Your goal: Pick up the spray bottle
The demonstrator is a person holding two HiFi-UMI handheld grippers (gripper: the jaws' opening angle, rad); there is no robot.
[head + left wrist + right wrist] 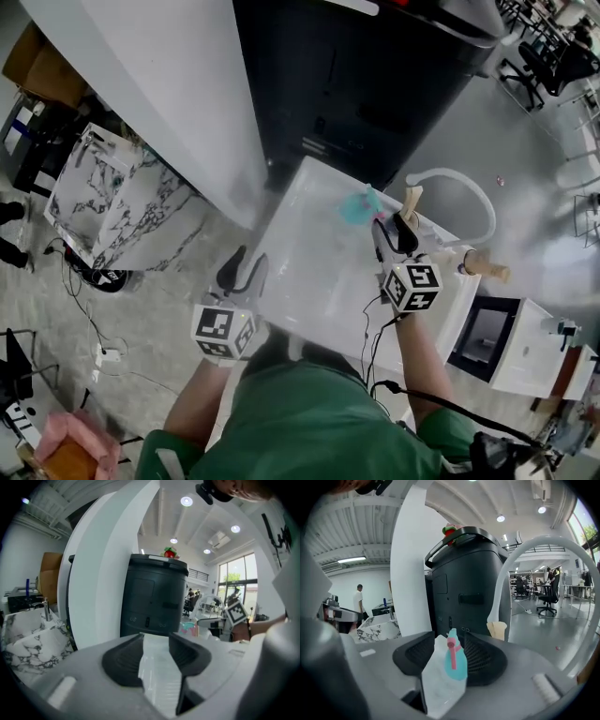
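Right gripper [392, 228] is released, its jaws wide apart. The teal spray bottle [455, 660] (pink trigger) stands upright on the white table [309, 262], just ahead of the gap between them. Left gripper [247, 264], well apart to its left, is released too, with nothing between its jaws.

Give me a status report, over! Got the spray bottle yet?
Left gripper open, empty. Right gripper open, aimed at the small teal plastic spray bottle with pink trigger, not gripping yet. Bottle stands on white table. Nothing blocking, over.
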